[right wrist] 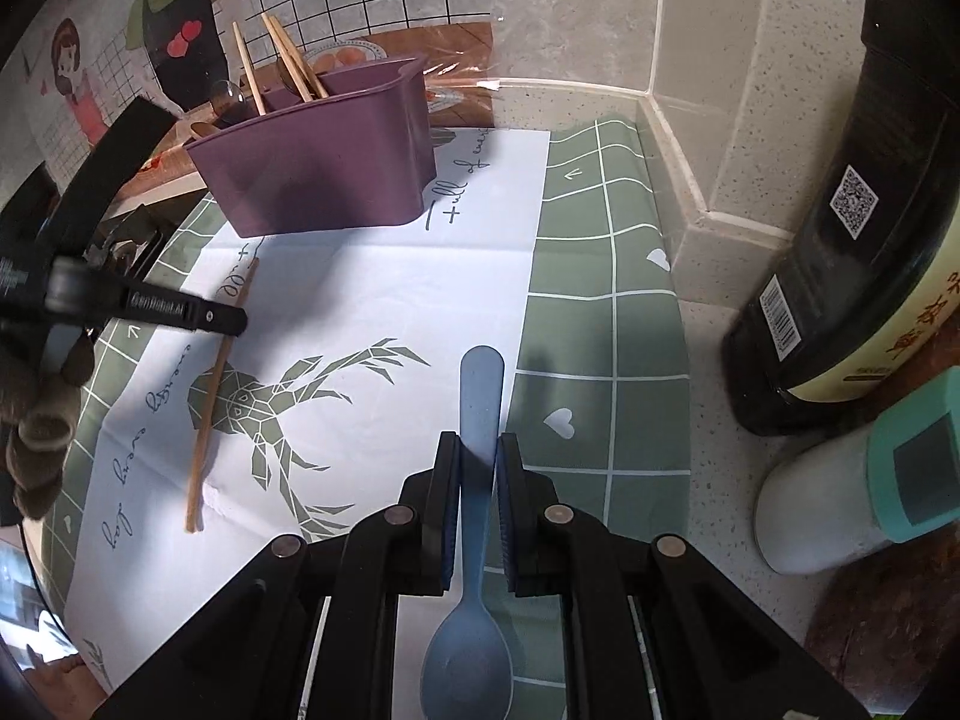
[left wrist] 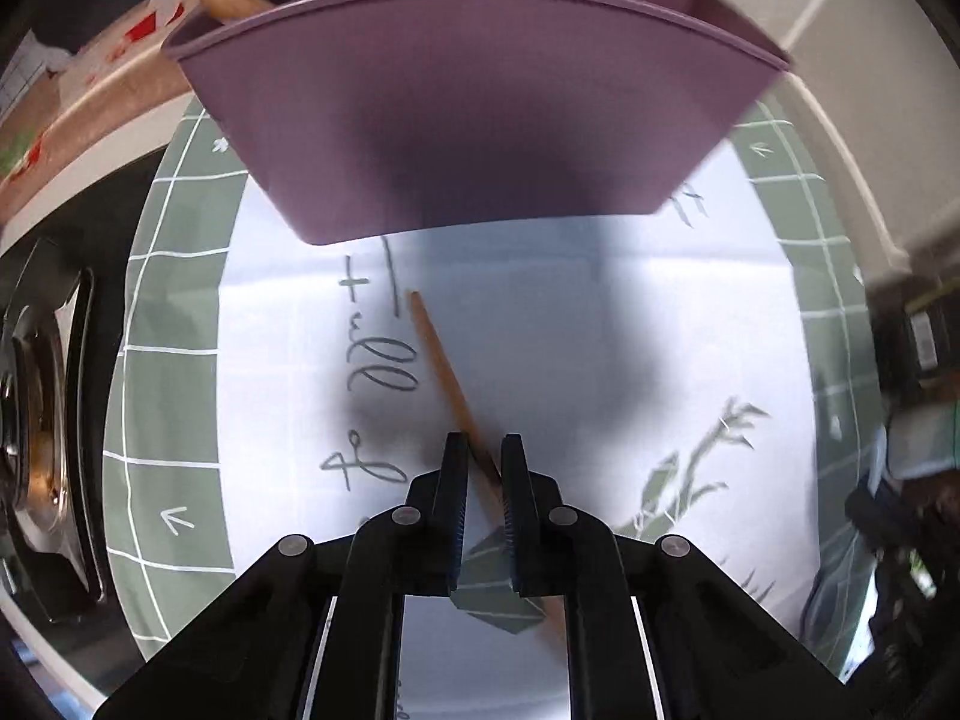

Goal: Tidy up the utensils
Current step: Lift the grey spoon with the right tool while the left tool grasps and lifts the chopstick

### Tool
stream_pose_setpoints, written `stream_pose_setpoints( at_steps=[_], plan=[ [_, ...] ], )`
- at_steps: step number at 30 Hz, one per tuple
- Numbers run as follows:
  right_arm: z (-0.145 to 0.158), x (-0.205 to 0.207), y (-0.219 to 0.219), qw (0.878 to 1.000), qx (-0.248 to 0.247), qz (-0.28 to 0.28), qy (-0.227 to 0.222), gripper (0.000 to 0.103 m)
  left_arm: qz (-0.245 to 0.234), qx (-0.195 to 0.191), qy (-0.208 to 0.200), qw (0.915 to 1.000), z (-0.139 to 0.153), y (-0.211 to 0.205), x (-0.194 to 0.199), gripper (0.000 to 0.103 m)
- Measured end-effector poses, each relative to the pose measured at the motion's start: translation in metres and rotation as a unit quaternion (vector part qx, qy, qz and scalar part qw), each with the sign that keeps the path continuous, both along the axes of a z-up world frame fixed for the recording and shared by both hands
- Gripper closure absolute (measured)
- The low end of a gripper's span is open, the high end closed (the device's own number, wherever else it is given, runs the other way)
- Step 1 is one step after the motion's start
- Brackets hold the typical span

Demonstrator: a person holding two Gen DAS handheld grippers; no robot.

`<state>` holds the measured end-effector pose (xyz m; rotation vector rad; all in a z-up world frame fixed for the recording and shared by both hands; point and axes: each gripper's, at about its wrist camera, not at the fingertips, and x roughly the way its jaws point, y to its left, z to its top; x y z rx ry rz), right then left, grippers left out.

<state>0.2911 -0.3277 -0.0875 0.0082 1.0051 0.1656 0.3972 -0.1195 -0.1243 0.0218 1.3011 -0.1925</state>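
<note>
The left tongs (left wrist: 480, 456) are narrowed around a wooden chopstick (left wrist: 447, 372) that lies slanted on the printed mat (left wrist: 600, 360), pinching it near its middle, probably so it lifts level. Its tip points toward the purple holder (left wrist: 468, 120) at the far edge of the mat, near the worktop's back wall. The right tongs (right wrist: 479, 456) grip the handle of a blue spoon (right wrist: 474, 480), bowl end toward the camera and handle end forward, which would suit dropping it handle-first. The holder (right wrist: 324, 162) already has chopsticks (right wrist: 288, 60) standing in it, so both pieces likely go there next. A dark bottle (right wrist: 840, 228) stands at the worktop's right edge.
</note>
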Motion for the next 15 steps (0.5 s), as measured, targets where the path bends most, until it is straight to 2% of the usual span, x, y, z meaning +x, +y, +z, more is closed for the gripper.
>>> stream_pose_setpoints(
  at_steps=[4, 7, 11, 15],
  plan=[
    [0.008, -0.003, 0.000, 1.000, 0.026, 0.009, -0.010, 0.093, -0.018, -0.008, -0.047, 0.9987, 0.014, 0.009, -0.030, 0.097],
    [0.017, -0.006, 0.005, 0.999, 0.039, 0.019, -0.025, 0.093, -0.020, -0.040, -0.091, 0.9948, 0.032, 0.022, -0.058, 0.097],
    [0.027, -0.008, 0.015, 0.996, 0.068, 0.035, -0.034, 0.093, 0.010, -0.092, -0.136, 0.9865, 0.058, 0.041, -0.093, 0.097],
    [0.045, -0.014, 0.026, 0.995, 0.073, 0.039, -0.054, 0.093, 0.014, -0.127, -0.192, 0.9731, 0.095, 0.057, -0.118, 0.097]
  ],
)
